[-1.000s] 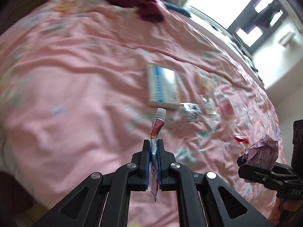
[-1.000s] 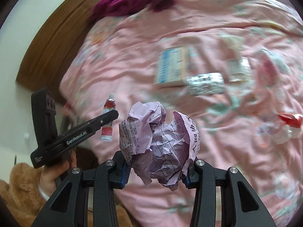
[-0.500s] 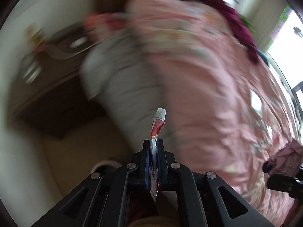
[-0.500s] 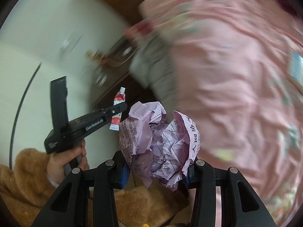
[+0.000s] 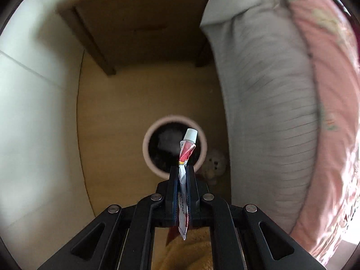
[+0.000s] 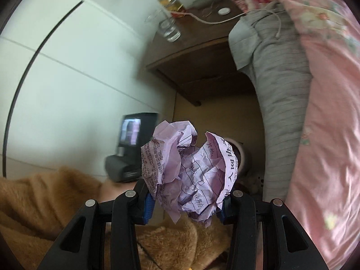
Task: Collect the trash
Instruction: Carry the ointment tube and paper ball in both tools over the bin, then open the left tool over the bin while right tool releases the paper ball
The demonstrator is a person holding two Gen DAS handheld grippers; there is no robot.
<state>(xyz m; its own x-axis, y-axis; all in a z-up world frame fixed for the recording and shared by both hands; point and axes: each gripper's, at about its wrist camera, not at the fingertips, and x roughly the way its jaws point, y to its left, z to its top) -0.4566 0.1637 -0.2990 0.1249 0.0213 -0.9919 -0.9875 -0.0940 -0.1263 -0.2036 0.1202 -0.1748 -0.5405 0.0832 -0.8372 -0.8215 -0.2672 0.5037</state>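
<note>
Both tools swung from bed to floor: left tool (image 5: 182, 175) pinching squeezed tube (image 5: 185, 157) above bin (image 5: 150, 157); right tool (image 6: 186, 199) clamping crumpled paper (image 6: 191, 171).

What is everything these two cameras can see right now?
Squeezed red-and-white tube with white cap: one, clamped in left gripper, above the bin.
Crumpled lilac printed paper ball: one, clamped in right gripper.
Round white-rimmed waste bin: one, dark inside, on tan floor by the bed.
Brown wooden nightstand: one, beside the bed.
Clear drinking glass: one, on the nightstand.
White cable: one, nightstand to bed.
Pink floral quilt: one, over grey striped sheet.
Left gripper: black, shut.
Right gripper: black, shut.
</note>
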